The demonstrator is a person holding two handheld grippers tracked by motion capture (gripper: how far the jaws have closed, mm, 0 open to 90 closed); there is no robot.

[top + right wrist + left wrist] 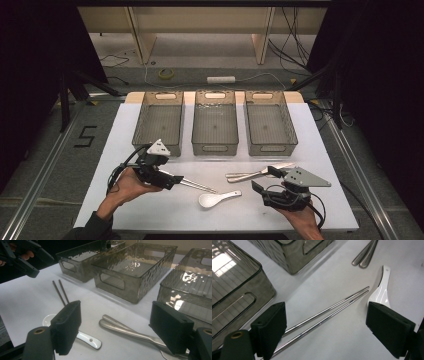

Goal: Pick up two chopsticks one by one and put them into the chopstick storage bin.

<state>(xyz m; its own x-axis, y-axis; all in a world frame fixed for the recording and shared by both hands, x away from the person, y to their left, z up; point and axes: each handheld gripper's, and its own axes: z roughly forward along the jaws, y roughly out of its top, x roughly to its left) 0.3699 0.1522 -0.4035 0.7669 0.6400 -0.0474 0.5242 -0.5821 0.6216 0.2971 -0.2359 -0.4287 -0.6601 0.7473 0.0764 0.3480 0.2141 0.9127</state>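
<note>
Chopsticks lie on the white table between our left gripper's spread jaws, untouched. Beyond its right jaw we see a white spoon. Our right gripper, jaws also spread and holding nothing, hangs over two metal spoons, smoky bins beyond.

The table top is looking white and plain. The three bins are showing see-through smoky grey with a bumpy, wavy pattern. The chopsticks are shining silver. The soup spoon is gleaming white. The two metal spoons are shining silver-grey. The left gripper and the right gripper are looking black, each with a grey plate on top.
</note>
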